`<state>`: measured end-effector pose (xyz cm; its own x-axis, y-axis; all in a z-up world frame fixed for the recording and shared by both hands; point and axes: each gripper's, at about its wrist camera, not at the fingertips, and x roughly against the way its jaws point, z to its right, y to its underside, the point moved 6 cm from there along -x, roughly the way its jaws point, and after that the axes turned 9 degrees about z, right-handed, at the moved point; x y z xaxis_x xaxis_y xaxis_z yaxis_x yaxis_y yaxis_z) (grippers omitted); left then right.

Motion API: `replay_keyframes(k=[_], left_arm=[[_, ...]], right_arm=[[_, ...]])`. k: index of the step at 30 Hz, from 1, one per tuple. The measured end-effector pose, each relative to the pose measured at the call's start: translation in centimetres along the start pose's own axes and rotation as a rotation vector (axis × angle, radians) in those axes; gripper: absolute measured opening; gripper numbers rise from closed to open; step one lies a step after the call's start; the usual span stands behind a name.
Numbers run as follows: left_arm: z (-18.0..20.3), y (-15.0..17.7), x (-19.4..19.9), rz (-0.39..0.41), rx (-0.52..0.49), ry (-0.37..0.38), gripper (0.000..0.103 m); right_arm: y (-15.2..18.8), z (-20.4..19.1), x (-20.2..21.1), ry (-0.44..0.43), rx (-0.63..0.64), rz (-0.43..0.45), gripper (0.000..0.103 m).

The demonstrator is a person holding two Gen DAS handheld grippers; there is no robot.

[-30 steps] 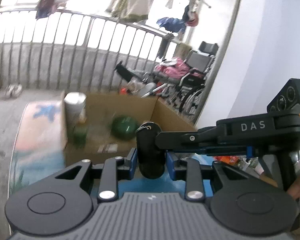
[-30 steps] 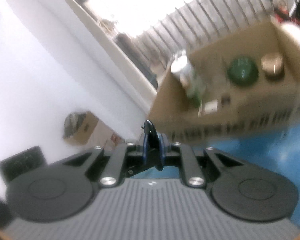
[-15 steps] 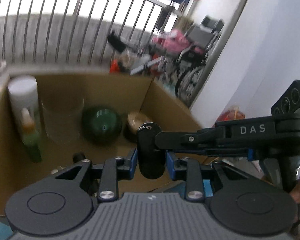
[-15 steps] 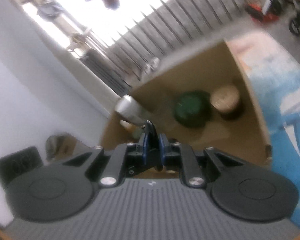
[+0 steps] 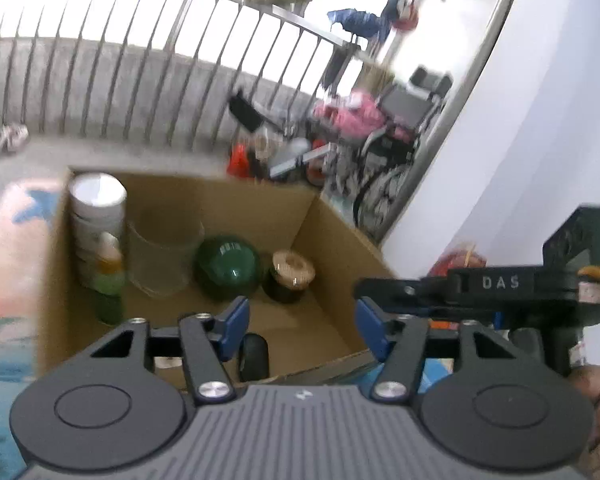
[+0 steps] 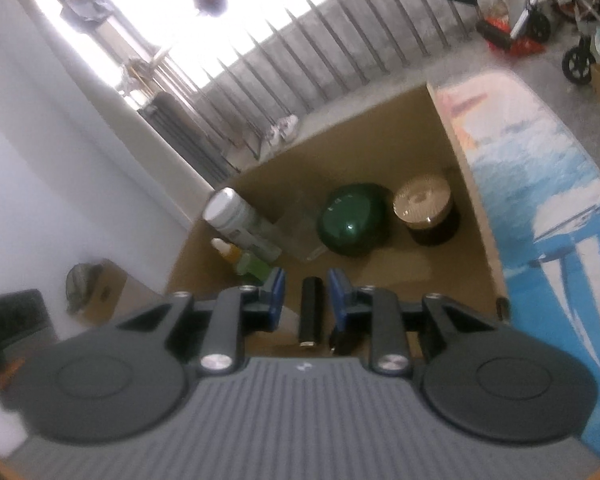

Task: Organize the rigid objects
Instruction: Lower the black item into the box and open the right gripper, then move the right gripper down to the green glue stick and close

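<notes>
An open cardboard box (image 5: 340, 232) holds a white canister (image 5: 97, 220), a small green bottle (image 5: 109, 284), a clear glass (image 5: 162, 256), a dark green ball (image 5: 227, 267) and a cork-topped jar (image 5: 291, 276). A black cylindrical object (image 5: 254, 356) lies in the box's near end, just below my left gripper (image 5: 302, 330), which is open and empty. My right gripper (image 6: 303, 298) is open too, and the same black object (image 6: 310, 316) shows between and below its fingers. The right gripper's body (image 5: 480, 284) reaches in from the right in the left wrist view.
The box stands on a blue printed mat (image 6: 556, 216). A railing (image 5: 140, 80) runs behind it, with a wheelchair and clutter (image 5: 372, 136) at the far right. A white wall (image 5: 520, 120) is on the right. A small cardboard box (image 6: 100, 292) stands by the left wall.
Both grippers were shut on the black object half a second ago. Both have opened, and the object now lies in the box. The left view has pulled back a little.
</notes>
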<state>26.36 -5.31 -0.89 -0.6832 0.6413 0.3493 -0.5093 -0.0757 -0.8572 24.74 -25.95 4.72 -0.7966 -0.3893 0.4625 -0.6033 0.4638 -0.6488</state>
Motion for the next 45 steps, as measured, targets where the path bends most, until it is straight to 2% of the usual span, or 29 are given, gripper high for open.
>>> replay_keyframes(k=[4,7,10,13,16,21,27,33,36,41,45], left_arm=[[-0.3,-0.3,5.8,0.072,-0.003,-0.016,0.068],[-1.3,0.7,9.7,0.088,0.013,-0.064,0.070],[-2.7,2.6,12.2,0.071,0.044,-0.105,0.070],[-4.0,5.2,13.6,0.028,0.066,-0.149,0.070],[-5.3,8.1,14.1,-0.023,0.118,-0.173,0.070],[-6.5,11.3,14.0,-0.082,0.183,-0.193,0.069],[-7.7,13.3,12.5,-0.141,0.235,-0.202,0.066],[-9.1,13.9,12.1,-0.146,0.283,-0.196,0.061],[-9.6,13.8,12.0,-0.140,0.286,-0.187,0.060],[-9.4,13.7,11.6,-0.130,0.282,-0.171,0.060],[-9.2,13.6,11.2,-0.135,0.248,-0.171,0.060]], right_arm=[[0.2,-1.2,4.1,-0.006,0.014,0.051,0.025],[1.0,-2.1,7.1,-0.012,0.005,0.079,0.025],[2.5,-3.0,8.9,-0.020,-0.004,0.084,0.025],[4.4,-3.9,9.1,-0.031,-0.018,0.054,0.026],[7.0,-5.2,7.8,-0.054,-0.036,-0.010,0.026],[11.5,-8.6,3.1,-0.106,0.006,-0.173,0.027],[15.5,-14.3,-3.9,-0.207,0.147,-0.357,0.027],[18.5,-16.2,-10.3,-0.197,0.237,-0.488,0.025],[19.3,-15.1,-11.3,-0.157,0.226,-0.527,0.023],[19.7,-13.7,-9.9,-0.171,0.163,-0.558,0.022],[20.5,-13.3,-9.0,-0.179,0.152,-0.585,0.017]])
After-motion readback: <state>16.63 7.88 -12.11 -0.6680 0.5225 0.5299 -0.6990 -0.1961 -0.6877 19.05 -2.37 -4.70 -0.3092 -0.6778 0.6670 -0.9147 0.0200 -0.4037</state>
